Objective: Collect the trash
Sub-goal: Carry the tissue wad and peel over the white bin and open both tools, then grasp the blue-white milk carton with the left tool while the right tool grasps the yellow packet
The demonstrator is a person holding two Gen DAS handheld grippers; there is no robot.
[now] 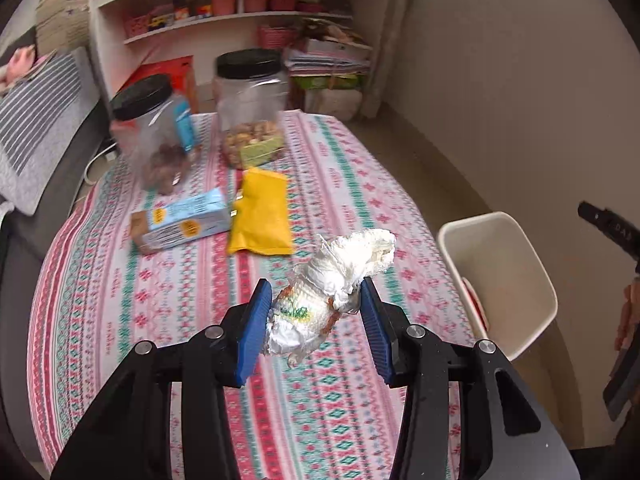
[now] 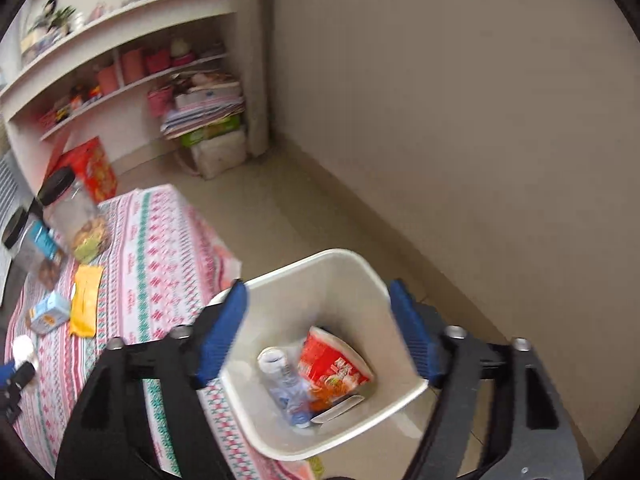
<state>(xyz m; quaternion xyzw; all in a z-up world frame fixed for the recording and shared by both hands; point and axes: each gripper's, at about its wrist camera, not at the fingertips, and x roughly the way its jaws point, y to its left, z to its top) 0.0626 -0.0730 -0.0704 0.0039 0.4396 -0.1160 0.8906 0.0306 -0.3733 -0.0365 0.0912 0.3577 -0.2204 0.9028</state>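
My left gripper [image 1: 316,312] is shut on a crumpled white paper wad [image 1: 332,284] with printed marks, held above the patterned tablecloth [image 1: 160,320]. A cream trash bin [image 1: 500,280] stands on the floor just right of the table. In the right wrist view my right gripper [image 2: 320,328] is open and empty, hovering over the bin [image 2: 360,272], which holds a red noodle cup [image 2: 336,364] and a clear plastic bottle [image 2: 284,380]. The wad also shows at the left edge of the right wrist view [image 2: 22,348].
On the table stand two black-lidded clear jars [image 1: 252,108] [image 1: 152,132], a light blue carton [image 1: 184,220] and a yellow packet [image 1: 260,212]. White shelves [image 1: 240,12] stand behind, a beige wall [image 1: 520,80] to the right, and a striped cushion [image 1: 36,128] to the left.
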